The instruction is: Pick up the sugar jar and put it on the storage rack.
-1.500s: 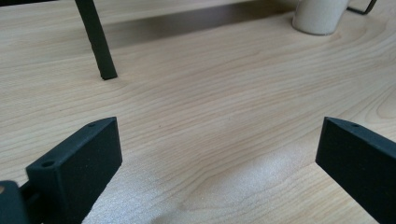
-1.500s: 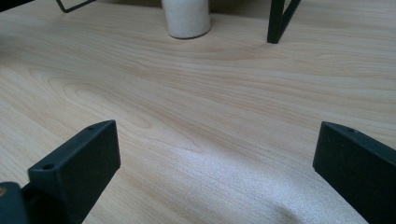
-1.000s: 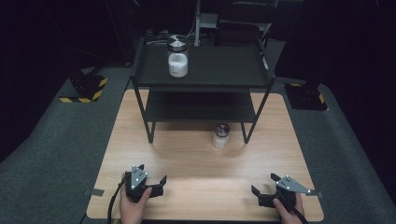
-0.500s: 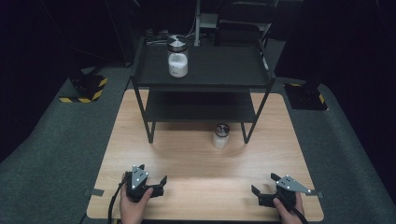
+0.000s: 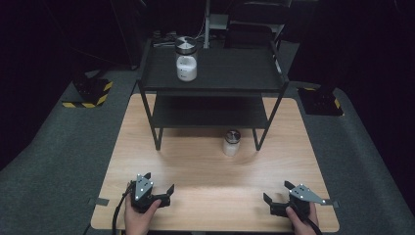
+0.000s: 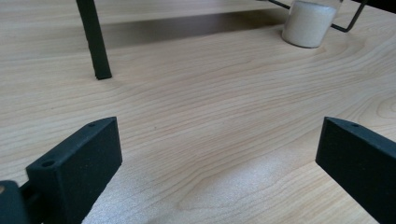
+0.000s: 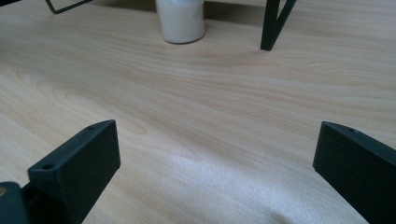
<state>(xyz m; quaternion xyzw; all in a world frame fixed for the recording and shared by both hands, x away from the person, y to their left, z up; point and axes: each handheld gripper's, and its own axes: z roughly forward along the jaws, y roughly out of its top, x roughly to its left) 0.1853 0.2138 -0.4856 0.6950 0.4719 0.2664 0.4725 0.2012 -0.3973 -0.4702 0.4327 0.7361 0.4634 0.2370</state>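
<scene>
A small jar of white powder [image 5: 231,142] with a metal lid stands on the wooden table [image 5: 195,161] just in front of a black two-tier shelf [image 5: 215,90]. A bigger jar of white powder [image 5: 186,58] sits on the shelf's top tier, towards its left. My left gripper [image 5: 159,183] rests near the table's front left edge, open with nothing between its jaws. My right gripper [image 5: 277,192] rests near the front right edge, open and empty too. The small jar [image 6: 308,22] appears far ahead in the left gripper view, and the same small jar [image 7: 180,19] in the right gripper view.
Black shelf legs [image 6: 95,39] [image 7: 274,23] stand on the table ahead of each gripper. Grey carpet [image 5: 58,147] surrounds the table. Yellow-and-black striped bases [image 5: 88,95] sit on the floor at the left, a dark base [image 5: 320,100] at the right.
</scene>
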